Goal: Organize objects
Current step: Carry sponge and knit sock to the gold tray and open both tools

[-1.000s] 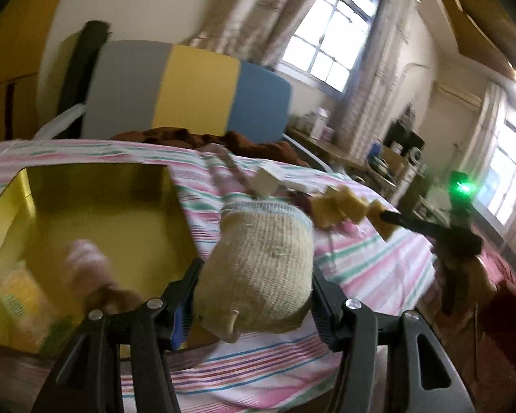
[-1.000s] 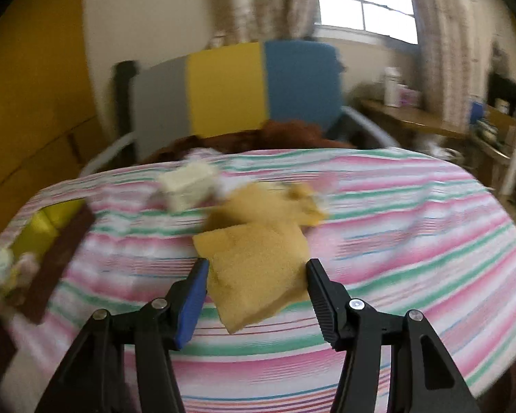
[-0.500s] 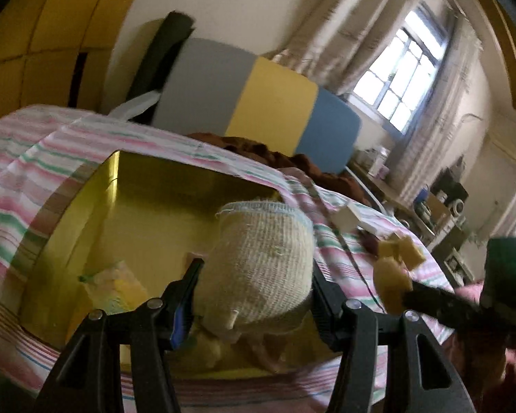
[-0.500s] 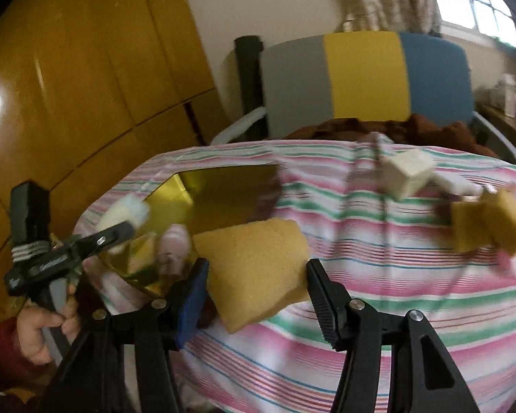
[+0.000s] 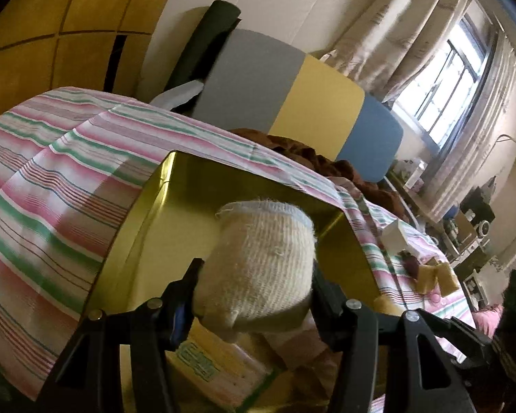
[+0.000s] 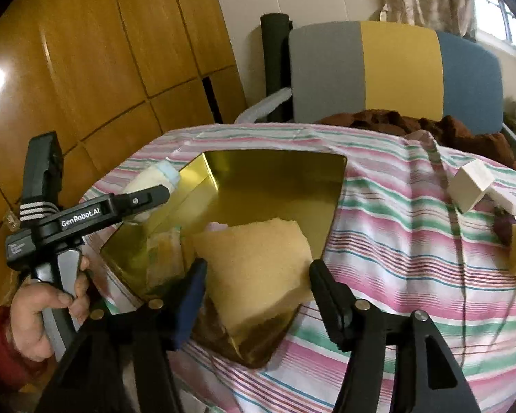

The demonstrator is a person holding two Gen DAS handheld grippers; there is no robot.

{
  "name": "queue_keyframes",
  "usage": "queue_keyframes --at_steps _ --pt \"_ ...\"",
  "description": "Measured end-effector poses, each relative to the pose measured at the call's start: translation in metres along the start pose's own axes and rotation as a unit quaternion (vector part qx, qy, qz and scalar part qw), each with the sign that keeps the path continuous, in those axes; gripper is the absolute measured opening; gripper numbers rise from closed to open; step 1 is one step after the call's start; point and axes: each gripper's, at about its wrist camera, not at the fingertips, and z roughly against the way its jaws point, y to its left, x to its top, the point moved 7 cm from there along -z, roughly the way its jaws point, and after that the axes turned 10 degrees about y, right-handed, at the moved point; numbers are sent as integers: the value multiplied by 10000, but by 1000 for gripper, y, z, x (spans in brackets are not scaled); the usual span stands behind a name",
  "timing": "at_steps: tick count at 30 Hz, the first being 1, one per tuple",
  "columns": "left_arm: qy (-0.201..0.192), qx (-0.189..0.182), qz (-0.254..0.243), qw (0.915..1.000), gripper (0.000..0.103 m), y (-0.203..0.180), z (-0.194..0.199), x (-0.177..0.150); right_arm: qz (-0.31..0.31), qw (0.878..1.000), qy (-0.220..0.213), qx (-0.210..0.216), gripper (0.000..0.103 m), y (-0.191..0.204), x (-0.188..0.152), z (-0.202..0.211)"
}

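Observation:
My left gripper (image 5: 254,292) is shut on a cream knitted sock roll (image 5: 258,261) and holds it over the near end of a gold tin box (image 5: 148,213). The same gripper and roll (image 6: 154,180) show at the box's left rim in the right wrist view. My right gripper (image 6: 258,275) is shut on a yellow sponge (image 6: 258,261), held above the near part of the gold box (image 6: 278,179). A yellow packet (image 5: 203,358) and something pink (image 6: 216,225) lie inside the box.
A pink, green and white striped cloth (image 6: 395,241) covers the table. On it to the right lie a white block (image 6: 469,186) and more yellow sponge pieces (image 5: 437,275). A grey, yellow and blue chair back (image 6: 395,69) stands behind. Wooden panels (image 6: 86,51) are at left.
Both grippers swung left from the cloth to above the gold box, each keeping its object. The box now fills the middle of both views.

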Motion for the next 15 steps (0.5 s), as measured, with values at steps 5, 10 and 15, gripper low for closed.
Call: queue_keyframes --at_steps 5,10,15 --pt "52 198 11 9998 58 5 -5 4 -132 9998 -117 -85 86 1 -3 4" --pt "86 323 120 9994 63 9 -7 6 -370 9990 -228 -79 88 -8 -7 15" --pt "-38 407 184 9990 65 8 2 9 -344 9989 -271 -178 85 -10 -13 23"
